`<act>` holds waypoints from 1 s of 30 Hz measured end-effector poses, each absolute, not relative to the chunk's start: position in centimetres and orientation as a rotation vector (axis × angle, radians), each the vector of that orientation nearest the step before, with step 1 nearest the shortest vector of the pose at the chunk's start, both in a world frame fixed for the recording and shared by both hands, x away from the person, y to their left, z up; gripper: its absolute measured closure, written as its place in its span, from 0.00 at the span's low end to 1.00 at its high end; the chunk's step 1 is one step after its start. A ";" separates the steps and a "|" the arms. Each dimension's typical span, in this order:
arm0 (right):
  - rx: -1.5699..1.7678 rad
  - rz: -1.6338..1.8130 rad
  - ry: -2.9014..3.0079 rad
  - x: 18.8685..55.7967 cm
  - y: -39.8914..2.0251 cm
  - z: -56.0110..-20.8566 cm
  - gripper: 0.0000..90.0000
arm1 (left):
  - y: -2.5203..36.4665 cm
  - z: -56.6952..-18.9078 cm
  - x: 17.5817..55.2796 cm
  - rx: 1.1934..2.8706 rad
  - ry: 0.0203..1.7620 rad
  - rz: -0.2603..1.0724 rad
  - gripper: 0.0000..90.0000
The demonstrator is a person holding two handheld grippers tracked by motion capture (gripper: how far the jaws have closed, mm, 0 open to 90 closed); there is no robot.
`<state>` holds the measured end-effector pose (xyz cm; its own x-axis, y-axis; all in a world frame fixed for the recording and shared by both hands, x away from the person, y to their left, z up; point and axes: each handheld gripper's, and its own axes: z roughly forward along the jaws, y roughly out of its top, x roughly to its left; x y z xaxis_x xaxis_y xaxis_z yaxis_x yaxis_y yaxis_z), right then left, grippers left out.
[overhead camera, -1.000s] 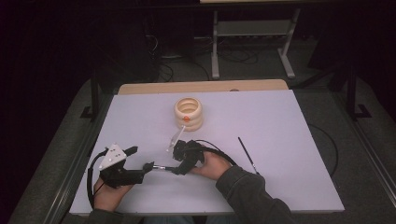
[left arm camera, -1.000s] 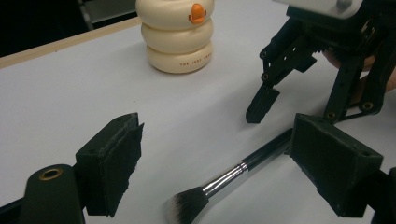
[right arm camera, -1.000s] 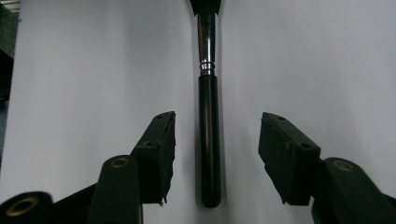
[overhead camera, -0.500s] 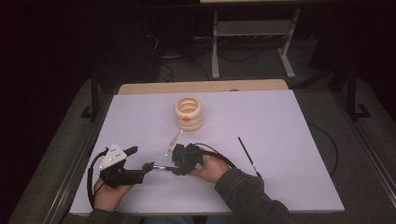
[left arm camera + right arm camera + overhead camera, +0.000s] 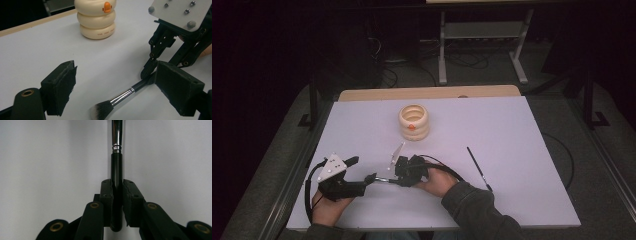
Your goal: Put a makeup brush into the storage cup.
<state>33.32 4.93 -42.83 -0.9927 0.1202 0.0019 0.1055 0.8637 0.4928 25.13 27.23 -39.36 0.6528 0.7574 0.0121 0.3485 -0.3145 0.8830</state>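
While beside the ringed pot [image 5: 414, 122]: right gripper [image 5: 117, 192] clamped on brush [image 5: 117, 98]; left gripper [image 5: 115, 85] apart.

Two brushes: one makeup brush [image 5: 117, 99], one thin black brush [image 5: 478, 168]. One cream ringed holder [image 5: 414, 122]. One tabletop [image 5: 522, 135]. Two tools.

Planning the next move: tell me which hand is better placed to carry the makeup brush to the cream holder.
Right. The right gripper has just been closing, its fingers now clamping the makeup brush handle. The left gripper is open around the bristle end, gripping nothing. The cream holder stands farther back.
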 end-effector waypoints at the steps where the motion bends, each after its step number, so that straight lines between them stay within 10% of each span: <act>1: 0.183 0.792 3.006 33.3 4.9 -42.8 0.87 | 27.2 -39.4 25.1 1.915 0.871 0.537 0.19; 30: 0.254 0.788 3.003 33.8 3.5 -42.3 0.88 | 27.3 -39.3 25.0 1.914 0.878 0.536 0.19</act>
<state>33.79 3.47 -42.34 -0.9864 0.1637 0.0160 0.1505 0.8587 0.4899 25.04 27.31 -39.33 0.6491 0.7607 0.0075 0.3538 -0.3107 0.8822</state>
